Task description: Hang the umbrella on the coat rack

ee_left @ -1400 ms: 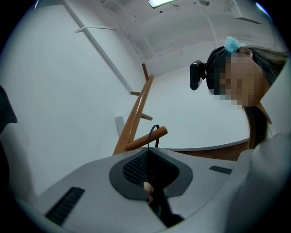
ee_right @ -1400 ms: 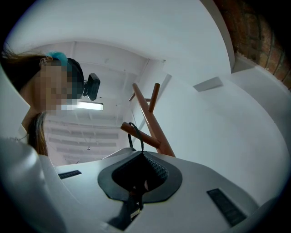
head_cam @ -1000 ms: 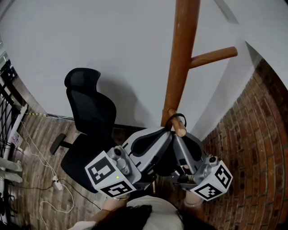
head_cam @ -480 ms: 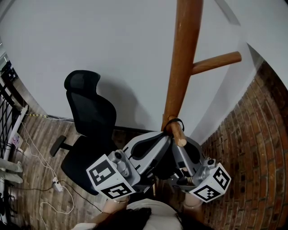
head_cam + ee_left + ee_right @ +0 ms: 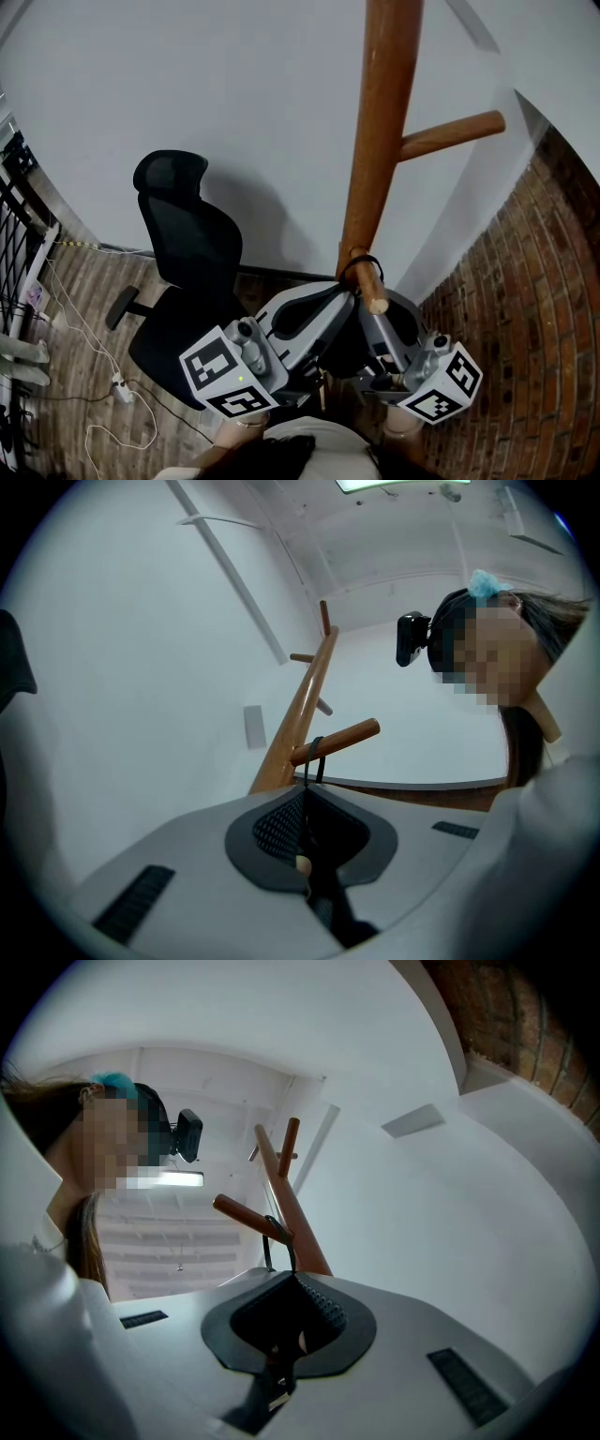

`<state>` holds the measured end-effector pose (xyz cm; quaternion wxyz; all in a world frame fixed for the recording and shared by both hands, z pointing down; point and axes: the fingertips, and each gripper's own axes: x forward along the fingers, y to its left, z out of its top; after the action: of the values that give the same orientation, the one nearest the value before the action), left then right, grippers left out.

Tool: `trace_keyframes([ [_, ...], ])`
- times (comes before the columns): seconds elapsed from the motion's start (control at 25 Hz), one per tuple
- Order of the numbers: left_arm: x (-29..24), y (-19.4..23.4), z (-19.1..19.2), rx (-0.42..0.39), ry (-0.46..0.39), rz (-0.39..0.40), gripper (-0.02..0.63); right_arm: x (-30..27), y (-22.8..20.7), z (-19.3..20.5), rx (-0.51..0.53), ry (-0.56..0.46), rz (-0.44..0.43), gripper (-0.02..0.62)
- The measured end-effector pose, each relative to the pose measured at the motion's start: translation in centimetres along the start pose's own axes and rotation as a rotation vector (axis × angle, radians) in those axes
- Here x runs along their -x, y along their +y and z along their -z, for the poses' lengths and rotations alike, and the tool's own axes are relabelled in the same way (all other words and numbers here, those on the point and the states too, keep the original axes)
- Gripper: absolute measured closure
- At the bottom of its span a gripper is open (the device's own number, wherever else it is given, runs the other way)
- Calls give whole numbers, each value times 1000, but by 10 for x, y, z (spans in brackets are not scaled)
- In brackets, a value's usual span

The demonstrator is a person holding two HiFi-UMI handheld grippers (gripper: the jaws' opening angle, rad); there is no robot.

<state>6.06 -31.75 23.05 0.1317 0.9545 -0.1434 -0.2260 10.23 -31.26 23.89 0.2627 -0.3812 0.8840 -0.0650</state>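
Observation:
The wooden coat rack pole [image 5: 380, 122] rises in the middle of the head view. A black strap loop [image 5: 361, 263] of the umbrella sits round its low peg [image 5: 368, 284]. The dark umbrella [image 5: 342, 342] hangs below, between both grippers. My left gripper [image 5: 345, 298] and right gripper [image 5: 367, 302] meet just under the peg, each shut on the umbrella's top. In the left gripper view the strap [image 5: 314, 757] runs from the left gripper [image 5: 305, 797] up to the peg [image 5: 342, 740]. The right gripper view shows its strap [image 5: 279, 1241], peg [image 5: 246, 1217] and right gripper [image 5: 292, 1279].
A black office chair [image 5: 187, 253] stands left of the rack. Cables and a power strip [image 5: 117, 382] lie on the brick floor [image 5: 525, 309]. A higher peg [image 5: 450, 131] sticks out to the right. A white wall is close behind the pole.
Both grippers have sunk slightly in the head view with the umbrella. The strap loop stays round the low peg.

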Motion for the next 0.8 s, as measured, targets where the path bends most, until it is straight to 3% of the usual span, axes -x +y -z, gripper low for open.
trace_keyframes([
  [0.8, 9, -25, 2, -59, -22, -3, 594, 17, 16, -4, -2, -25, -17, 558],
])
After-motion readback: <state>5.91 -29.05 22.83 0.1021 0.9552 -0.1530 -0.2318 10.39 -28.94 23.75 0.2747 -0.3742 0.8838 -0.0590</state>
